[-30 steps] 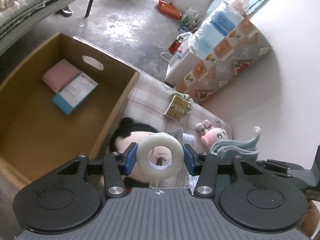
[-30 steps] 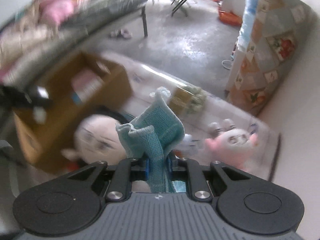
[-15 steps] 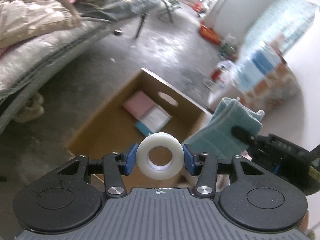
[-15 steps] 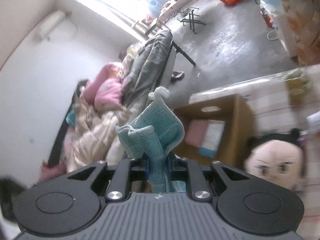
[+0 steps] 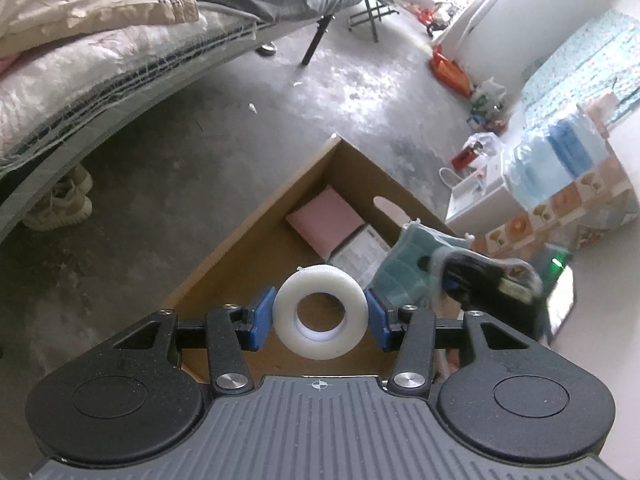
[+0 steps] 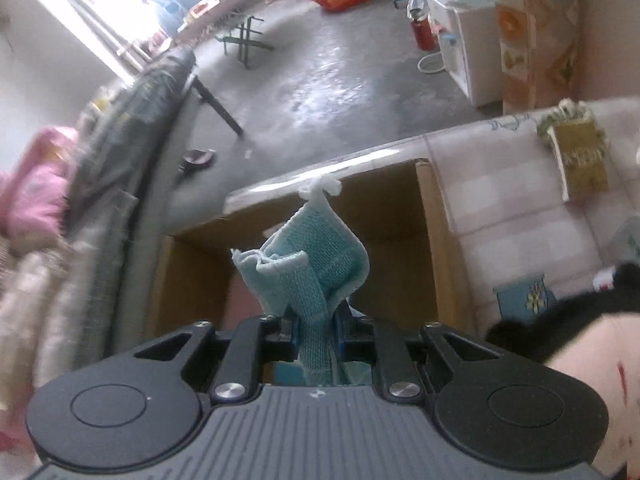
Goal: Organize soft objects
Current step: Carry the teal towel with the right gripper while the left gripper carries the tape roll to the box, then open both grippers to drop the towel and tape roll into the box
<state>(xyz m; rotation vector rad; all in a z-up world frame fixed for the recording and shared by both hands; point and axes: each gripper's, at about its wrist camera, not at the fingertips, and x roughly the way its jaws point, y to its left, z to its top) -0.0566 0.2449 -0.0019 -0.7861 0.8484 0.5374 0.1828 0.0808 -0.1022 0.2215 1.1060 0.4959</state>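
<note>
My left gripper (image 5: 320, 322) is shut on a white tape roll (image 5: 320, 312) and holds it over the near edge of an open cardboard box (image 5: 256, 248). My right gripper (image 6: 316, 334) is shut on a folded teal cloth (image 6: 308, 264) and holds it above the same box (image 6: 434, 256). The right gripper and the cloth (image 5: 404, 268) show at the right in the left wrist view, over the box's right wall. In the box lie a pink pad (image 5: 326, 224) and a printed flat pack (image 5: 360, 254).
The box stands on a checked table cloth (image 6: 520, 216). A black-haired plush doll (image 6: 568, 344), a green-gold packet (image 6: 580, 160) and a small blue box (image 6: 524, 300) lie to the box's right. A bed (image 5: 100, 60) and the concrete floor lie beyond.
Both grippers have swung left from the plush toys to over the box. The right gripper with the teal cloth has come lower, closer over the box. Both grips are unchanged.
</note>
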